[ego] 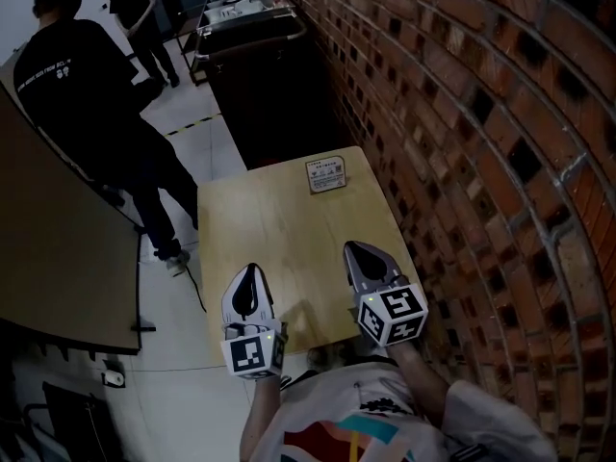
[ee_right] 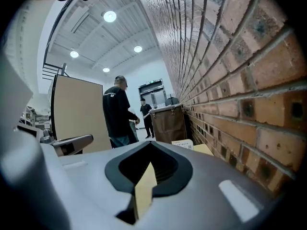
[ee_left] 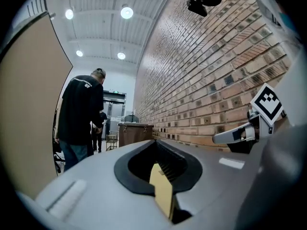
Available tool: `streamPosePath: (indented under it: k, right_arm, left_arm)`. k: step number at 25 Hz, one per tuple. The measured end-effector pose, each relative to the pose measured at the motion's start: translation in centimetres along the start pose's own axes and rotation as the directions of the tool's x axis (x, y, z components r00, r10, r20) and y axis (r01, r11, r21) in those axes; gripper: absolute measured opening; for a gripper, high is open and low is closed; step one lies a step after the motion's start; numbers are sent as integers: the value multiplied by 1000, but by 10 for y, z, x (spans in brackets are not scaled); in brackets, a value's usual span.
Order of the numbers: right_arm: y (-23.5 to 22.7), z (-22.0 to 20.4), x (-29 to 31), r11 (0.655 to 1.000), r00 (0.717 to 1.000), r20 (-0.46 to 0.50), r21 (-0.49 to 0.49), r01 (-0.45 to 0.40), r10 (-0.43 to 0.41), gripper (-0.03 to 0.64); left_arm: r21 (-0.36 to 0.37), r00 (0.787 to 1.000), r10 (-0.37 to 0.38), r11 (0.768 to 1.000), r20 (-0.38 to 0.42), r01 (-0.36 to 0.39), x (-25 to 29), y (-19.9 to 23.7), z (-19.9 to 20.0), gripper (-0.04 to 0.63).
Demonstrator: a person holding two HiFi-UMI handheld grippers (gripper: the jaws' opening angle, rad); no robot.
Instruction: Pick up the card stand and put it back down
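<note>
The card stand (ego: 327, 174) is a small white printed card that stands at the far end of the wooden table (ego: 279, 229), close to the brick wall. In the right gripper view the card stand (ee_right: 183, 143) shows just past the jaw tips, far off. My left gripper (ego: 251, 269) hovers over the table's near left part, shut and holding nothing. My right gripper (ego: 354, 248) is beside it, nearer the wall, also shut and empty. Both point toward the card stand and are well short of it. In each gripper view the jaws meet at the tip (ee_left: 154, 142) (ee_right: 151, 144).
A brick wall (ego: 462, 114) runs along the table's right side. A dark bin (ego: 255, 85) stands beyond the table's far end. A person in black (ego: 96, 94) stands at the left on the pale floor. A beige board (ego: 58, 258) is at the left.
</note>
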State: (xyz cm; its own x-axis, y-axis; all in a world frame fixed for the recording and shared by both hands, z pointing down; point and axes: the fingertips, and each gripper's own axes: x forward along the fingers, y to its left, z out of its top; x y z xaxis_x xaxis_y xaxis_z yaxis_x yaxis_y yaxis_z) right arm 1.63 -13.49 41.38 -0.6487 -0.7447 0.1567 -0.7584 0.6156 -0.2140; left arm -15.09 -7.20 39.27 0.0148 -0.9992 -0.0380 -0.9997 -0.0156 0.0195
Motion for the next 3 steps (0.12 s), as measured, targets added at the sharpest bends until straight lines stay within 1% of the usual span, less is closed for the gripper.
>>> streamPosePath:
  k: [3]
  right_arm:
    - [1, 1, 2, 1000, 1000, 2, -4, 7, -7, 12]
  left_arm:
    - [-6, 1000, 11, 1000, -10, -11, -2, 6, -3, 5]
